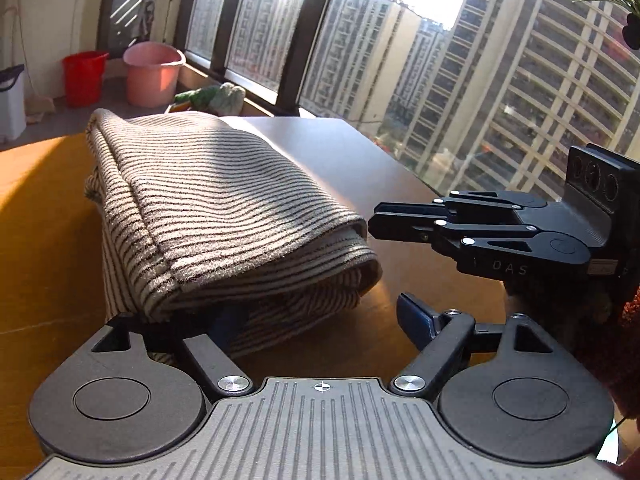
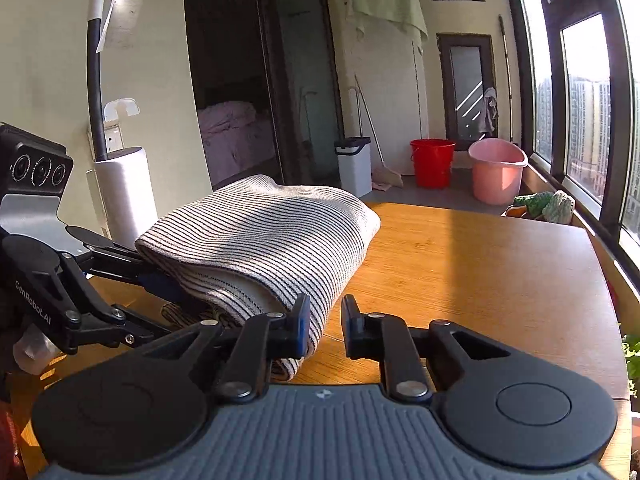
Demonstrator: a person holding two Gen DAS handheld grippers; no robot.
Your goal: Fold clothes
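A folded beige garment with thin dark stripes (image 1: pixel 208 208) lies in a thick bundle on the wooden table (image 1: pixel 360 160); it also shows in the right wrist view (image 2: pixel 264 240). My left gripper (image 1: pixel 320 320) is open wide, its left finger hidden under the garment's near edge, its right finger (image 1: pixel 416 320) free beside it. My right gripper (image 2: pixel 325 326) is open with a narrow gap, its left finger (image 2: pixel 300 320) touching the bundle's near corner, nothing between the pads. It also shows in the left wrist view (image 1: pixel 384 220), at the garment's right edge.
The table (image 2: pixel 480 264) stands beside a large window (image 1: pixel 400 40). On the floor behind are a pink bucket (image 2: pixel 498 176), a red bucket (image 2: pixel 432 162) and a white bin (image 2: pixel 354 166). A green cloth (image 2: pixel 544 204) lies by the window sill. A plant (image 2: pixel 632 360) is at the table's right edge.
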